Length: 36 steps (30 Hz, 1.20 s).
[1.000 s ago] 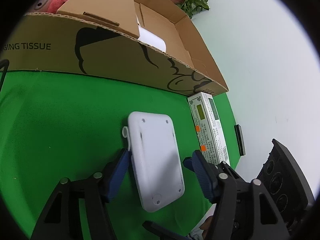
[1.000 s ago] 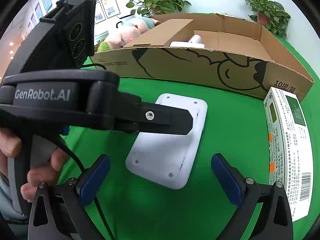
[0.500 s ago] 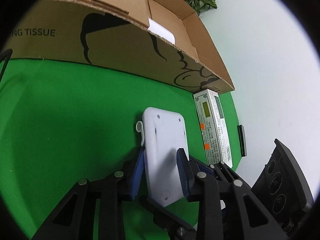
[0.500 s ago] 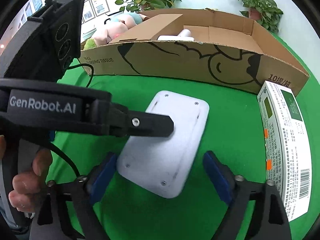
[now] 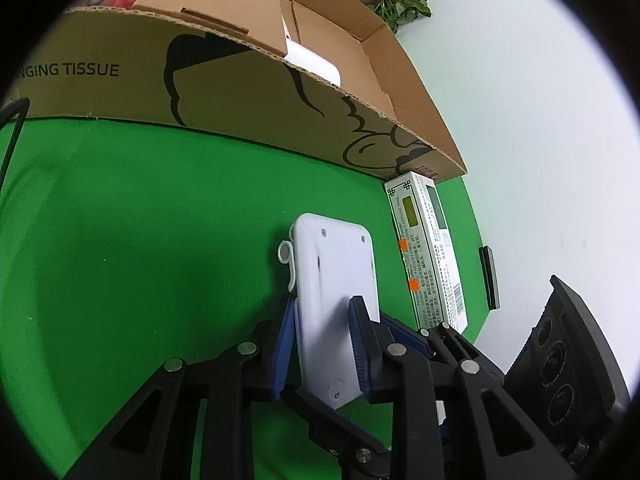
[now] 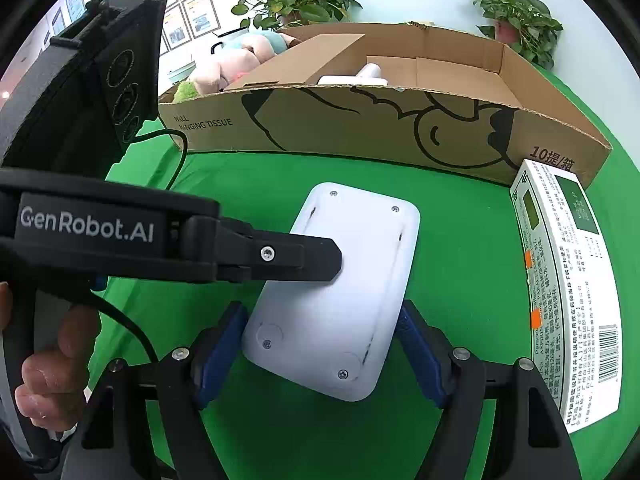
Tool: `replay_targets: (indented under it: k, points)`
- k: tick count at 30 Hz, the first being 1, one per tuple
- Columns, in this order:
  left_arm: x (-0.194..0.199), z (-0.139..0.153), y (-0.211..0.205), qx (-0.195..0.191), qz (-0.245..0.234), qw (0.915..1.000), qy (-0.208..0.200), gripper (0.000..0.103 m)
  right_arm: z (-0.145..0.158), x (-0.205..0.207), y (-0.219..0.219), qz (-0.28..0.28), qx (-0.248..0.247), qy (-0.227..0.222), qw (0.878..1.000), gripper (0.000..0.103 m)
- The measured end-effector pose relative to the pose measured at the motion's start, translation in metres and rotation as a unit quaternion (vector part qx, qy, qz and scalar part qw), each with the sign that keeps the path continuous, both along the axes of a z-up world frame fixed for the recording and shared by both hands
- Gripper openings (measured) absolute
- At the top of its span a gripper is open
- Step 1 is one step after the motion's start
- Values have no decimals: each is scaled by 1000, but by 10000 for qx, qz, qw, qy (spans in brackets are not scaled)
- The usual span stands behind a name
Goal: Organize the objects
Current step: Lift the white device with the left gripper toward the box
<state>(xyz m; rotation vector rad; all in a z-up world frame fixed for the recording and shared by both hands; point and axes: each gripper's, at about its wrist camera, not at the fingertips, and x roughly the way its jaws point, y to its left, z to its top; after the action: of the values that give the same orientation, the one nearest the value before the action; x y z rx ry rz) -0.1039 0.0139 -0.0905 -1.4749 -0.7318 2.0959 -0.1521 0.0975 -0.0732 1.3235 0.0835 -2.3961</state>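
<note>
A flat white plastic device [image 5: 336, 276] [image 6: 348, 280] with rounded corners and small screws lies bottom-up over the green cloth, its near end tilted up. My left gripper [image 5: 322, 308] has its jaws closing, with the blue pads pressing on the device's near left edge, one above and one below. In the right wrist view its upper finger [image 6: 300, 258] lies across the device's top face. My right gripper [image 6: 320, 320] is also closing, and its pads touch both long sides of the device's near end.
A long open cardboard box [image 5: 240, 96] [image 6: 380, 128] stands behind, with a white object [image 6: 360, 76] inside. A white medicine carton [image 5: 428, 256] [image 6: 568, 280] lies to the right. A black cable [image 6: 176, 148] runs at the left. Plush toys [image 6: 240, 64] and plants [image 6: 296, 0] stand beyond.
Both grippers went from wide open to closed on the white device. The left one now pinches its edge, and the device's near end has tilted up from the cloth.
</note>
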Motion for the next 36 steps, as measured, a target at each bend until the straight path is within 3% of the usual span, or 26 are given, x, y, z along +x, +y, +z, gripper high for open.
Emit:
replay_targets:
  k: [12,16,36]
  points:
    - [6,37,-1,-118,141,9984,529,25,31,12,0,93,-95,509,9986,73]
    - [4,53,8,-126,124,9970,755,25,51,13,2,5,-95,830,9965,67]
    - [-18,132,23,-413,177,9856,1632,25,128,-11,10,-107,-324,1733,9843,64]
